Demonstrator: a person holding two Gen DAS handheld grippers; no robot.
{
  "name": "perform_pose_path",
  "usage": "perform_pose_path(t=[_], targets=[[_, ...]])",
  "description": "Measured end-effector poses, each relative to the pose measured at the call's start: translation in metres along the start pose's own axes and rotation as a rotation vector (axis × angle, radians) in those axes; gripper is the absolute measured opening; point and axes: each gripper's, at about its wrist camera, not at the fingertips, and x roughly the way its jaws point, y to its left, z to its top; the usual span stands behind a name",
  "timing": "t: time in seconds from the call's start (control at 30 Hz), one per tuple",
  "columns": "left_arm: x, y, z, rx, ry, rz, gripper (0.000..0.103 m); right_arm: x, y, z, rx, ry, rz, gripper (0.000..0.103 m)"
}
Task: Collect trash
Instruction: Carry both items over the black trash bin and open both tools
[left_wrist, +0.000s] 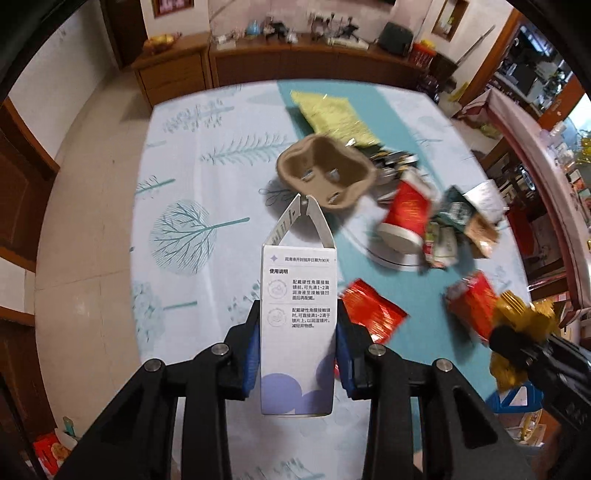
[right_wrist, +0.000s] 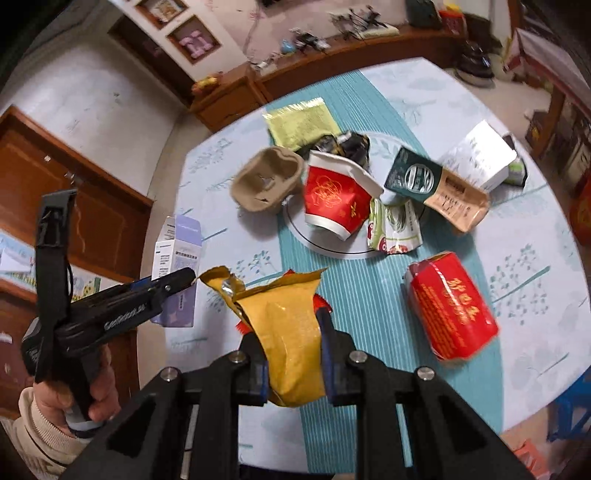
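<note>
My left gripper (left_wrist: 298, 321) is shut on a white and purple carton (left_wrist: 298, 314) with its top flaps open, held above the table; it also shows in the right wrist view (right_wrist: 177, 258). My right gripper (right_wrist: 291, 332) is shut on a gold foil wrapper (right_wrist: 284, 325), seen in the left wrist view (left_wrist: 517, 332) at the right. On the table lie a brown pulp cup tray (left_wrist: 325, 170), a crushed red paper cup (right_wrist: 336, 195), a red packet (right_wrist: 454, 306), a flat red wrapper (left_wrist: 373, 314) and a green-gold pouch (right_wrist: 301, 123).
The round table (left_wrist: 207, 155) has a pale tree-print cloth with a teal stripe. More wrappers, a dark green and tan bag (right_wrist: 436, 188) and a white box (right_wrist: 480, 155) lie at the right. A wooden sideboard (left_wrist: 295, 62) stands beyond the far edge.
</note>
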Motion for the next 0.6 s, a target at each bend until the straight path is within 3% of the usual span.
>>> perform_pose_path(t=[0.3, 0.4, 0.6], targets=[[-0.086, -0.058, -0.067, -0.039, -0.161, 0.008, 0.033, -0.082, -0.014, -0.046, -0.134, -0.092, 0.068, 0.02], [-0.104, -0.086, -0.107, -0.081, -0.196, 0.01, 0.033, -0.104, -0.028, -0.071, -0.186, -0.096, 0.082, 0.02], [-0.115, -0.136, -0.184, -0.144, -0.17, 0.032, 0.033, -0.143, -0.069, -0.126, -0.247, -0.068, 0.101, 0.02]])
